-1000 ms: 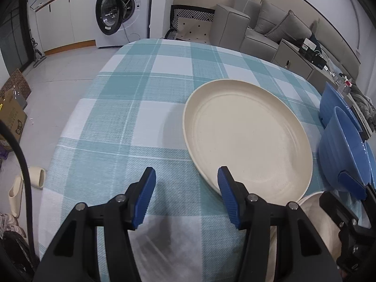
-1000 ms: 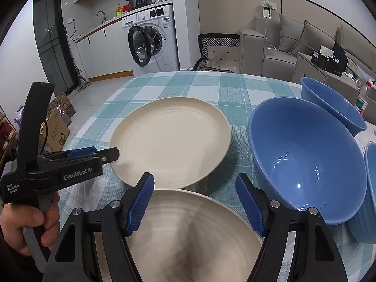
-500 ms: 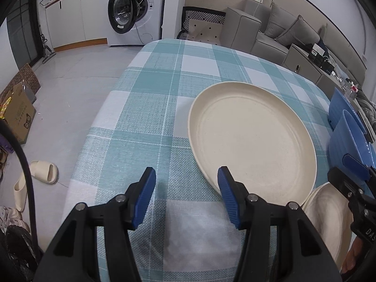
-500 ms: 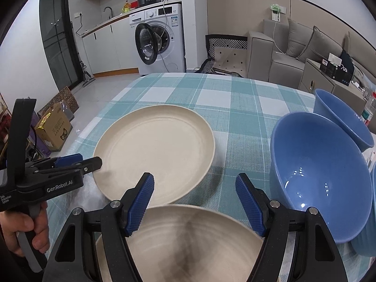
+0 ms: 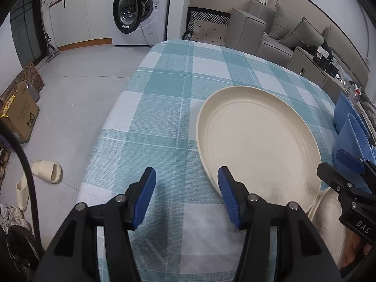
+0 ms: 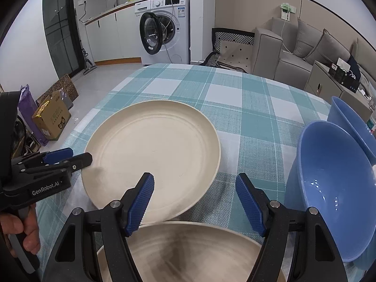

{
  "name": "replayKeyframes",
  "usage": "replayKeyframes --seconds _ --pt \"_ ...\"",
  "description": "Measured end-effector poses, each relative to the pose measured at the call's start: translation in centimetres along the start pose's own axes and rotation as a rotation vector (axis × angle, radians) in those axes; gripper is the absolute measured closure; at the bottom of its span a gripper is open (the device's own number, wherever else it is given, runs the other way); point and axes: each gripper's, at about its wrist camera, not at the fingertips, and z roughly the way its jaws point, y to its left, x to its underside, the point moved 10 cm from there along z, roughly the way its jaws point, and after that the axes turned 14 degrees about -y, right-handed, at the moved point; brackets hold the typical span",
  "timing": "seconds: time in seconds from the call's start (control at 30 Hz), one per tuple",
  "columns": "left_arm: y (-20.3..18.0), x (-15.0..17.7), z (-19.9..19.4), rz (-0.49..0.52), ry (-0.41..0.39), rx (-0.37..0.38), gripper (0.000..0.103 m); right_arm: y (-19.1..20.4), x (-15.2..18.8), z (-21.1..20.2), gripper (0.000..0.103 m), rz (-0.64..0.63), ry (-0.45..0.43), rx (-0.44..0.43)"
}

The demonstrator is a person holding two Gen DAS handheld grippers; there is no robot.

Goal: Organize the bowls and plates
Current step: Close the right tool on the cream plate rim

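Note:
A large cream plate (image 5: 258, 145) (image 6: 152, 155) lies on the checked tablecloth. A second cream plate (image 6: 192, 251) (image 5: 329, 213) sits nearest me, its far rim tucked under the first plate's edge. Two blue bowls (image 6: 333, 188) (image 6: 347, 117) stand to the right. My left gripper (image 5: 188, 188) (image 6: 75, 156) is open at the large plate's left rim, one finger over the rim, nothing between the pads. My right gripper (image 6: 195, 197) (image 5: 333, 164) hovers open above the near plate's far rim, holding nothing.
The table's left edge (image 5: 110, 122) drops to a grey floor with slippers (image 5: 47, 171) and a cardboard box (image 6: 51, 119). A washing machine (image 6: 164, 28) and a grey sofa (image 6: 305, 54) stand beyond the table. A hand (image 6: 18, 230) grips the left tool.
Both grippers have drifted left across the table, so the plates and bowls sit further right in each view. The jaw openings look unchanged.

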Motion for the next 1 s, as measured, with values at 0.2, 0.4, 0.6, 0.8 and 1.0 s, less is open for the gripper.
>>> replayKeyframes --seconds 0.2,0.4,0.6,0.8,1.0 --pt "1.6 -0.1 -0.1 -0.029 -0.002 -0.018 0.048 0.2 0.4 0.8 0.029 0.005 0.027 -0.017" --pt "1.5 0.1 -0.1 -0.018 -0.001 -0.017 0.048 0.2 0.8 1.9 0.029 0.027 0.060 -0.035" --pt "1.0 0.4 0.1 0.002 0.011 -0.003 0.049 0.5 1.2 2.6 0.041 0.034 0.083 -0.065" --pt "-0.1 1.0 0.2 0.036 0.015 0.020 0.054 1.0 1.5 2.8 0.057 0.011 0.086 -0.074" --pt "-1.7 1.0 -0.1 0.086 0.004 0.049 0.080 1.1 1.6 2.7 0.066 -0.021 0.075 -0.057"
